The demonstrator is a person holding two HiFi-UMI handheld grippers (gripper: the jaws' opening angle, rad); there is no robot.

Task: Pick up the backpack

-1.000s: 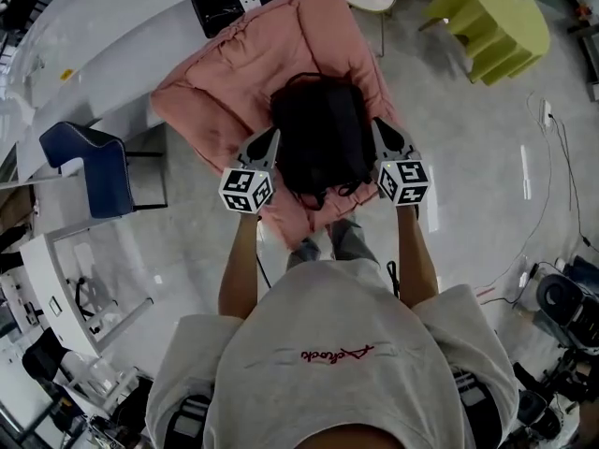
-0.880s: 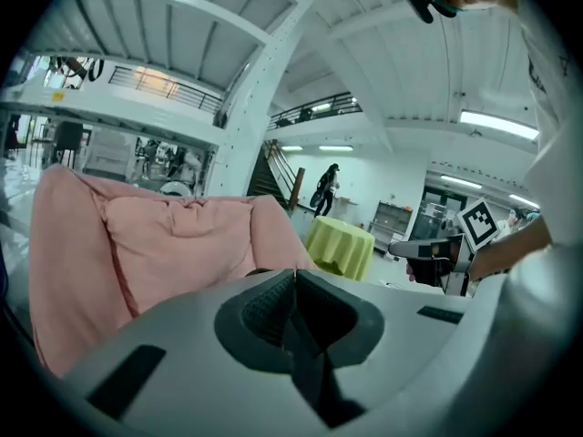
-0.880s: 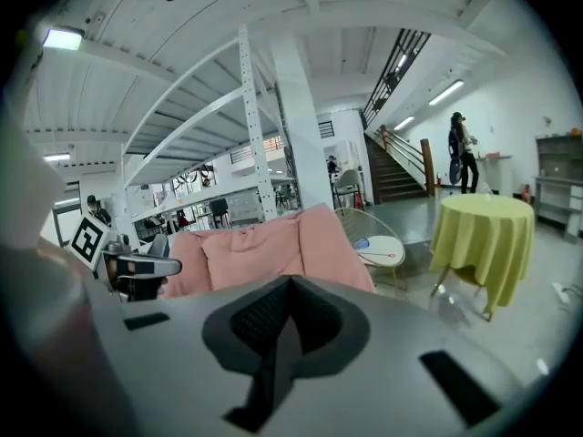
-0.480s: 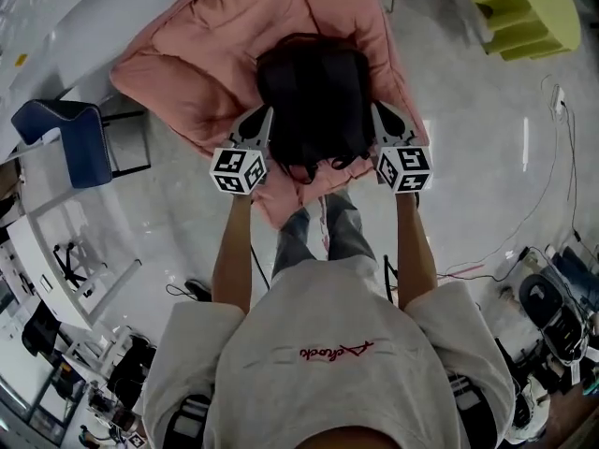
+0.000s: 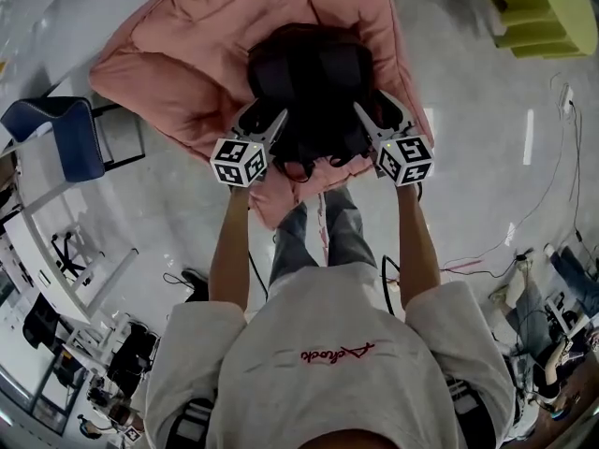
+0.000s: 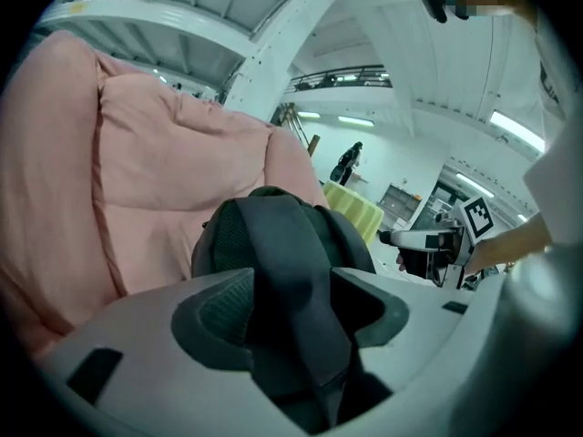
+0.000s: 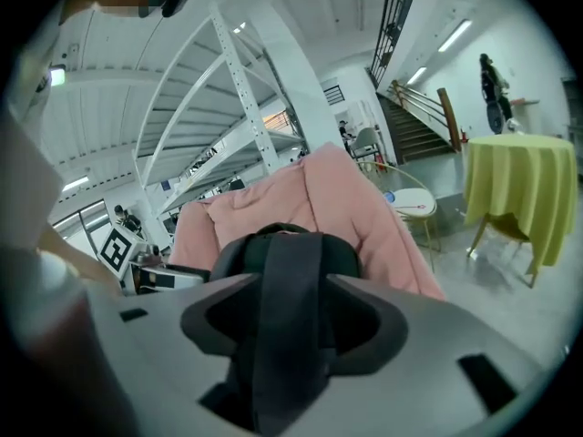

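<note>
A black backpack (image 5: 309, 73) rests on a big pink cushion (image 5: 178, 45), straps toward me. My left gripper (image 5: 265, 118) is at its near left corner and my right gripper (image 5: 374, 110) at its near right corner. Both have just been opening and now stand open. In the left gripper view a dark shoulder strap (image 6: 291, 289) runs loosely through the gap between the jaws, with the backpack (image 6: 273, 221) behind it. The right gripper view shows the other strap (image 7: 287, 308) lying between the spread jaws in the same way, in front of the backpack (image 7: 282, 244).
A blue chair (image 5: 70, 143) stands left of the cushion. A yellow-green draped table (image 5: 538, 7) is at the upper right. Cables (image 5: 468, 267) trail over the grey floor on the right. The person's legs (image 5: 323, 232) stand just before the cushion's near edge.
Both grippers have come down with the backpack, which now lies on the cushion. Their jaws, shut on the straps before, now stand spread apart.
</note>
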